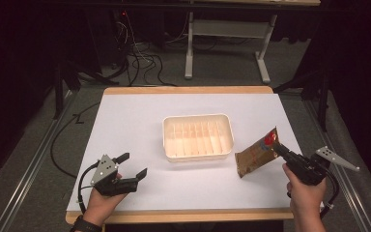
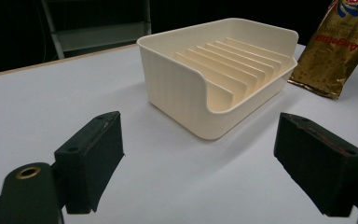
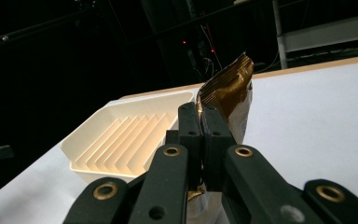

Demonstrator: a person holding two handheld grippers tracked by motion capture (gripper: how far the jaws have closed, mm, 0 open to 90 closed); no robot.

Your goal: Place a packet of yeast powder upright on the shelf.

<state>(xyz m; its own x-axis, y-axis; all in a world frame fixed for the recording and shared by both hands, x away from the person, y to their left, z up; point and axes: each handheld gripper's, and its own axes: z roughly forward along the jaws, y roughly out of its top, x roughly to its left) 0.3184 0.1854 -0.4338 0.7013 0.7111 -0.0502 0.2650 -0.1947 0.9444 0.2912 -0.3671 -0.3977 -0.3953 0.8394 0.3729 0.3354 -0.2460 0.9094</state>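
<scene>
The right gripper [image 1: 276, 146] has its jaws clamped tight on the top edge of a gold foil packet [image 1: 253, 155], and the packet hangs tilted from that grip, its top corner high and its lower end down near the white tabletop [image 1: 140, 116]. From the high view I can't quite tell whether that bottom corner rests on the table or clears it. In the right gripper view the crimped seal of the packet [image 3: 228, 81] sticks up just past the two black pads, which are pressed together on it. The packet carries a red mark near its top and some red lettering along its face (too small to read from where I stand).

Just beside the packet, toward the middle of the table, sits a cream plastic tray [image 1: 198, 118] with a row of upright ribs across its floor; packet and tray are close but apart. The left gripper view shows the tray [image 2: 168, 79] with one low cut-out wall facing the camera and the packet [image 2: 340, 51] behind its far corner.

The left gripper [image 1: 134, 165] rests low at the near left of the table, well apart from the tray, jaws spread wide with nothing between them
</scene>
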